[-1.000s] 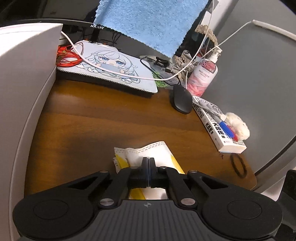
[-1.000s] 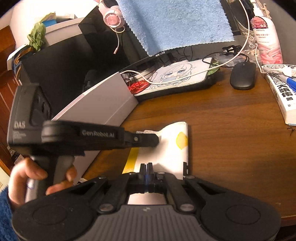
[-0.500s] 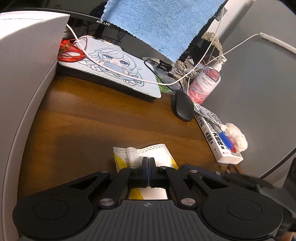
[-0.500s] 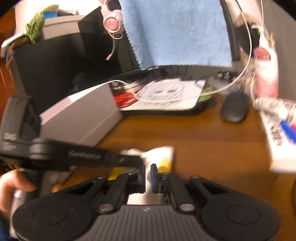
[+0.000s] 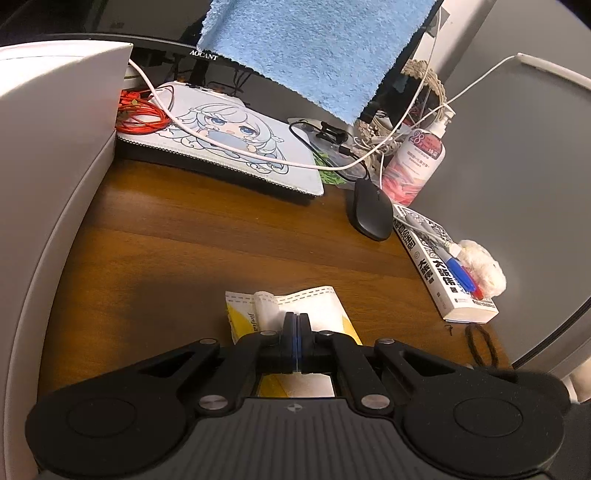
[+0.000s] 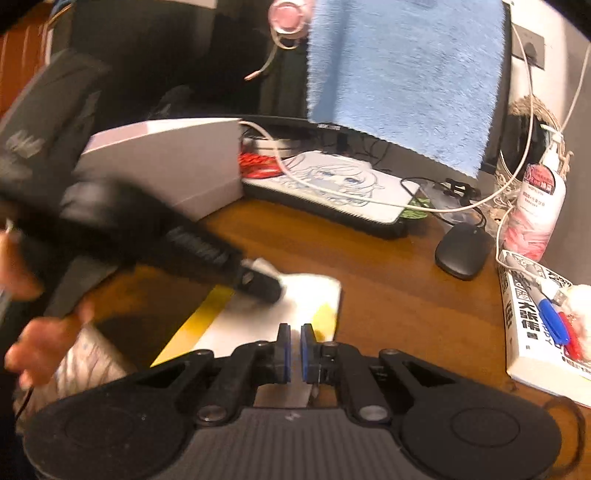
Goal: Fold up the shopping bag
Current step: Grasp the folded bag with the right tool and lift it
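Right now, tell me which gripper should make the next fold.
Right. The left gripper is shut, pinning the folded white-and-yellow shopping bag on the wooden desk; the right gripper is slightly open, free above the bag's near edge.

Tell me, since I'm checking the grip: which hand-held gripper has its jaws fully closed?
The left hand-held gripper: its jaws meet over the shopping bag. The right hand-held gripper shows a narrow gap.

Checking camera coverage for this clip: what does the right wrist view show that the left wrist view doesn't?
Only the right wrist view shows pink headphones, a person's hand and the left gripper from outside, pressing on the shopping bag. Only the left wrist view shows the left gripper's jaws shut. Both show the bag, black mouse, book and blue towel.
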`<state>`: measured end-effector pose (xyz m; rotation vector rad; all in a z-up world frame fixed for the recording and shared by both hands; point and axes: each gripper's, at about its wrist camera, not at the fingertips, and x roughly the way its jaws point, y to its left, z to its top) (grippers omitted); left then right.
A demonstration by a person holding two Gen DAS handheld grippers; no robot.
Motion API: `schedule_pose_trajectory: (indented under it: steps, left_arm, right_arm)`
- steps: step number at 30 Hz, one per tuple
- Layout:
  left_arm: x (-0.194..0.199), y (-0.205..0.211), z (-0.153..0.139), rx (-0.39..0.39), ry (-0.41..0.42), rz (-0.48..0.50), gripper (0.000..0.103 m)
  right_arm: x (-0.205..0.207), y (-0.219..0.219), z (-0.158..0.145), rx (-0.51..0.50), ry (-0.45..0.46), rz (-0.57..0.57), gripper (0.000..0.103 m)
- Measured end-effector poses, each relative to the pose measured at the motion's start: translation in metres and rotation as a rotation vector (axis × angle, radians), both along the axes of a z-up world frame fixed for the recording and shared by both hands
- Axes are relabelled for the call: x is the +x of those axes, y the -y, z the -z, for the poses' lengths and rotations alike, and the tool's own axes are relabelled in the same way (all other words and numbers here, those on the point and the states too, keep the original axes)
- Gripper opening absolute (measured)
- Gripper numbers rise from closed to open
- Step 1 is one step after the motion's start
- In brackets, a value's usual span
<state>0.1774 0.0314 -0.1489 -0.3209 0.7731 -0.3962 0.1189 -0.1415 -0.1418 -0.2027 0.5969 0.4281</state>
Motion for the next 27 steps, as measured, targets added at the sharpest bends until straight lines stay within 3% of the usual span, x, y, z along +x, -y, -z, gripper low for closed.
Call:
schedule_pose_trajectory:
  steps: [7, 12, 13, 16, 18, 19, 22, 27]
  left_arm:
    - [-0.002, 0.001, 0.001, 0.01, 0.01, 0.011, 0.003]
    - [-0.005, 0.004, 0.0, 0.035, 0.027, 0.025, 0.003]
    - [-0.007, 0.006, -0.001, 0.044, 0.035, 0.032, 0.003]
    - [-0.014, 0.004, -0.001, 0.048, 0.04, 0.063, 0.003]
    - [-0.018, 0.002, 0.0, 0.037, 0.036, 0.077, 0.003]
    - [-0.02, 0.0, 0.0, 0.027, 0.031, 0.083, 0.003]
    - [-0.026, -0.005, 0.001, 0.001, 0.016, 0.095, 0.003]
    - [-0.035, -0.01, 0.003, -0.038, -0.006, 0.108, 0.003]
  right_arm:
    - [-0.037, 0.007, 0.003, 0.01, 0.026, 0.007, 0.005]
    - [-0.048, 0.023, -0.001, 0.126, -0.033, -0.005, 0.005]
    - [-0.045, 0.03, -0.002, 0.184, -0.06, -0.015, 0.005]
    - [-0.037, 0.072, 0.001, 0.508, -0.2, -0.018, 0.01]
    - [-0.034, 0.101, 0.009, 0.678, -0.269, 0.015, 0.023]
    - [-0.034, 0.113, 0.013, 0.732, -0.291, 0.035, 0.029]
    - [-0.03, 0.133, 0.03, 0.82, -0.371, 0.062, 0.031]
    - [-0.015, 0.138, 0.08, 1.066, -0.61, 0.021, 0.033]
